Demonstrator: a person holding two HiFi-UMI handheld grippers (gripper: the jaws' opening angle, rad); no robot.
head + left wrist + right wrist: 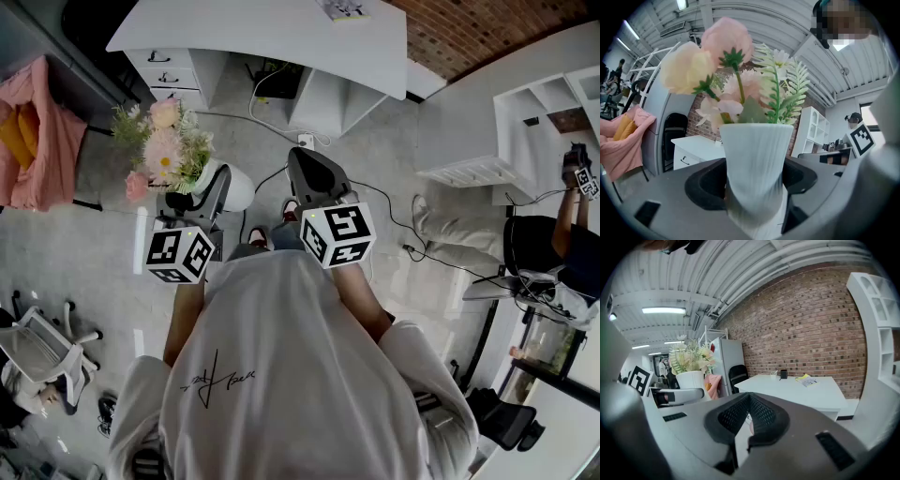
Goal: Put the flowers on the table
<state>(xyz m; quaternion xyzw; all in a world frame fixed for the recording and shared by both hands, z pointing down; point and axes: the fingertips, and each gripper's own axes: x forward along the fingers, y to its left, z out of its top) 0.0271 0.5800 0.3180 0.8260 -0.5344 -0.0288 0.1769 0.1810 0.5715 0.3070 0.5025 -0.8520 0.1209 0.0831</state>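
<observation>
Jaws on my left gripper are clamped round the narrow lower part of a white ribbed vase, one dark pad on each side, and the vase hangs in the air with nothing under it. The flowers, pink and cream blooms with green fern sprigs, stand up out of its mouth and fill most of what that gripper looks at. My right gripper is closed with nothing between its pads, held level just beside the left one and pointing the same way.

Ahead of both tools, across an open stretch of floor, stands the white table. It is well apart from the vase, so I judge the carry to be under way and the placing not yet begun.

The worry is the grip itself. The vase widens above the pads and the bunch makes it top-heavy, so a jolt could let it pivot or slide in the pads. Cables trail over the floor between me and the table and could catch a foot. Coming in too low would knock the base on the table's edge. A yellow booklet lies toward the far side, so I would set down short of it.
</observation>
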